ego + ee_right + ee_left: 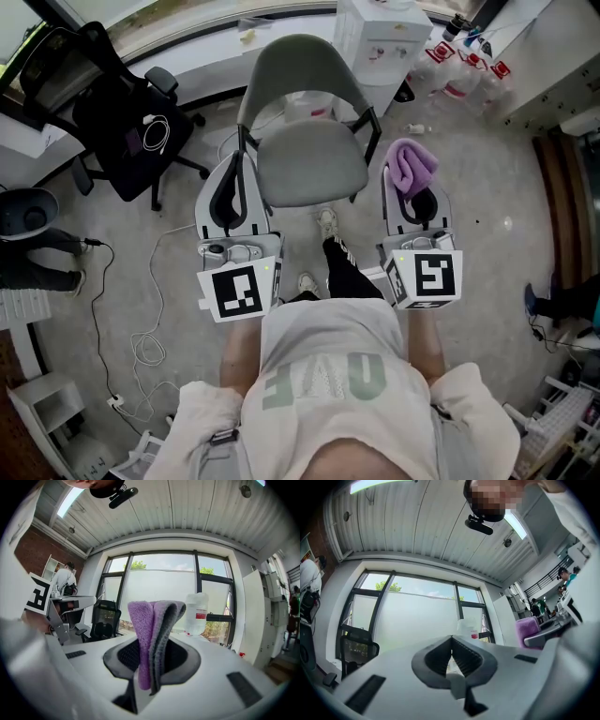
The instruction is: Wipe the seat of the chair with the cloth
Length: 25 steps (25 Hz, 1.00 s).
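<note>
A grey chair stands ahead of me in the head view, its seat [311,160] bare. My right gripper [412,192] is to the right of the seat and is shut on a folded purple cloth [411,164], which sticks up between its jaws as a purple and grey fold [153,637] in the right gripper view. My left gripper [230,192] is held at the seat's left edge, shut with nothing between its jaws [451,641]. Both grippers point upward, toward the window and ceiling.
A black office chair [112,112] stands at the left with a cable on its seat. A white water dispenser [380,37] is behind the grey chair. Cables [141,347] lie on the floor at the left. The person's feet [323,225] are just before the chair.
</note>
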Motion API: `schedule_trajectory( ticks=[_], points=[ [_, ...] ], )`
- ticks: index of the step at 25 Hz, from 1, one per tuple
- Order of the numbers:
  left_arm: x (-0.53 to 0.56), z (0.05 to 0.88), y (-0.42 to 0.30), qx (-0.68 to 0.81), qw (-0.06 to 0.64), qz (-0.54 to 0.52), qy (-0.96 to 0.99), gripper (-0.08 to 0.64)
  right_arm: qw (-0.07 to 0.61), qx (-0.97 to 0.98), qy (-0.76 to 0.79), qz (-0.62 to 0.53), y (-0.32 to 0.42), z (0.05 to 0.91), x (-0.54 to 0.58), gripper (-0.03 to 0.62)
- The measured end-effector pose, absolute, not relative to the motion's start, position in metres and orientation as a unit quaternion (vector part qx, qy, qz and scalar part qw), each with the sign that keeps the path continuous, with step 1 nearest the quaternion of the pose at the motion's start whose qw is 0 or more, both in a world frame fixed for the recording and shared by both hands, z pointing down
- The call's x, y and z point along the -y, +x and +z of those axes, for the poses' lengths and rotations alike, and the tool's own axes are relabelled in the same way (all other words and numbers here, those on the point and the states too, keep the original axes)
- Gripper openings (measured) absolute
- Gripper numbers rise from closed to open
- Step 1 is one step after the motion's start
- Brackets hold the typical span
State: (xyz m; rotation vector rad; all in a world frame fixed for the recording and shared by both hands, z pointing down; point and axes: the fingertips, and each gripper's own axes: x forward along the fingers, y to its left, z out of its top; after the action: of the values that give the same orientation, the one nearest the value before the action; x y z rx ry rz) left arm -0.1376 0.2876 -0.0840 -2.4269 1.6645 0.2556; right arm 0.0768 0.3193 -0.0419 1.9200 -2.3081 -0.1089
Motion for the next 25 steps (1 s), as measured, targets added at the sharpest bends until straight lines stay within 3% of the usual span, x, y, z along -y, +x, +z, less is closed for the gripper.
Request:
schedule_trajectory(
  ticks=[25],
  points=[
    [-0.048,-0.087,-0.085,-0.642,0.103,0.034,-0.759,0.012,0.057,0.841,0.538,0.02,0.127,-0.014,-0.028,0.08]
  ],
)
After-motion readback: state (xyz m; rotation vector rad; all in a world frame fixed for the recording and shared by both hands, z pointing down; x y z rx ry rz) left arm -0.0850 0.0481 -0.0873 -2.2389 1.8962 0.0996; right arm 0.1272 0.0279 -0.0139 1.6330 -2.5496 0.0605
